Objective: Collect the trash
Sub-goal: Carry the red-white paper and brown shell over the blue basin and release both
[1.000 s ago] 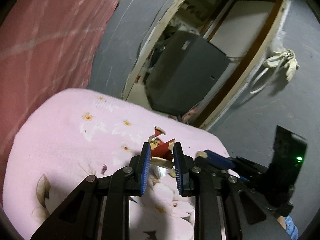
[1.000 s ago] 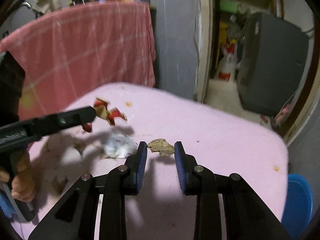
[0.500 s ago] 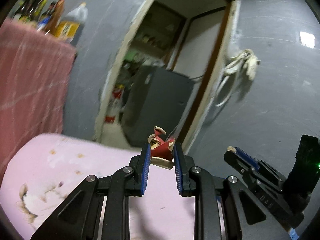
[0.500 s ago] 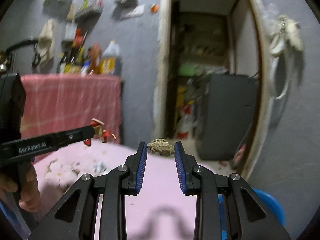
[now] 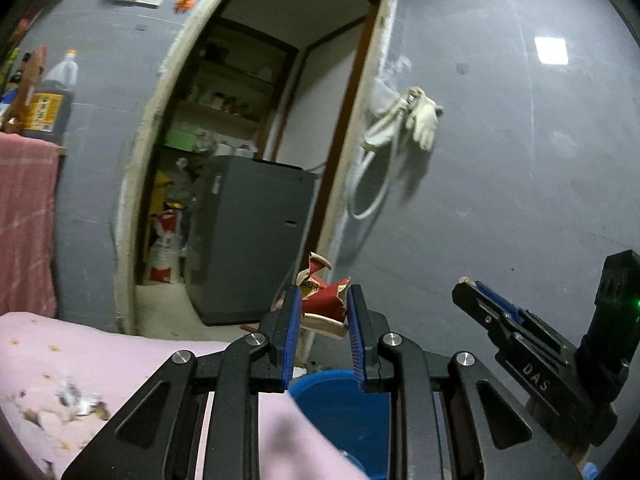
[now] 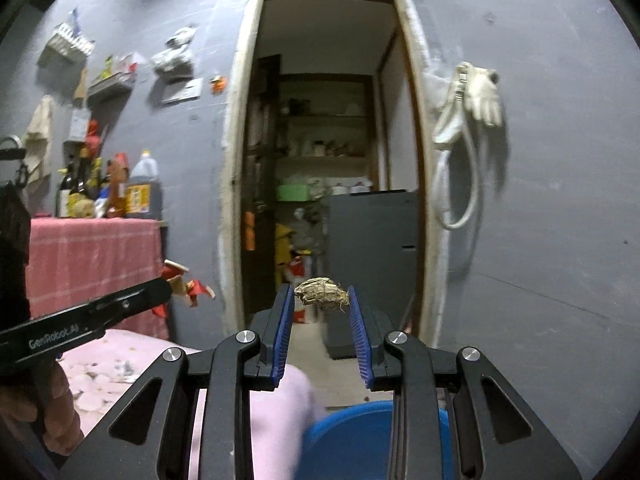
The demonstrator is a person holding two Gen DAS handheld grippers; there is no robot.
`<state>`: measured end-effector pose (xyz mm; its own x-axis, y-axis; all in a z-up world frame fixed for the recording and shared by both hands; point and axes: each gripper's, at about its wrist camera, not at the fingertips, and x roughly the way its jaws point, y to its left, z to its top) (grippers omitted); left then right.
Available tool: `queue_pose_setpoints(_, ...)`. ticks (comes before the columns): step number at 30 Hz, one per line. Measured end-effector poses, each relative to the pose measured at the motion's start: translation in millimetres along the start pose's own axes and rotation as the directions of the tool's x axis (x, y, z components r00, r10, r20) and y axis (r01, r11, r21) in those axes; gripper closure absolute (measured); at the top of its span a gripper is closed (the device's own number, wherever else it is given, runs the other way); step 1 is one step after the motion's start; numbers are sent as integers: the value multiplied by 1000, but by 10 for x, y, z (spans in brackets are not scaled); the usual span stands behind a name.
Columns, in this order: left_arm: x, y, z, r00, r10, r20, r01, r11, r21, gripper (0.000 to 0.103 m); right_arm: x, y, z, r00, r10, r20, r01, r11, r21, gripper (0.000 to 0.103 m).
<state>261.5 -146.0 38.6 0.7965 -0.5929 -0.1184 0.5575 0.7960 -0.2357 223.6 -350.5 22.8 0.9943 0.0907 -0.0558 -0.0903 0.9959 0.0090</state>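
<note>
Blue bin (image 5: pixel 340 404) mostly hidden.

Grey walls (image 6: pixel 560 240) surround an open doorway (image 6: pixel 328 120) into a dim storeroom with shelves (image 6: pixel 320 136) and a dark grey cabinet (image 5: pixel 252 236). Pale gloves (image 6: pixel 480 96) hang beside the frame. A pink checked cloth (image 6: pixel 92 260) drapes a counter crowded with bottles (image 6: pixel 140 188).

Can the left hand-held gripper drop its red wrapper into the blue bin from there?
Probably yes. The left hand-held gripper holds the red wrapper in open air, the blue bin sits just below, and only the pink blanket's edge is nearby.
</note>
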Motion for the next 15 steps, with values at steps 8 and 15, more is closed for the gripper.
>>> queue_pose_setpoints(8, 488, -257, -190, 995, -47, -84, 46, 999, -14, 84, 8, -497, -255, 997, -48, -55, 52, 996, 68, 77)
queue_pose_setpoints(15, 849, -259, -381, 974, -98, -206, 85, 994, -74, 84, 68, -872, -520, 991, -49, -127, 66, 989, 135, 77)
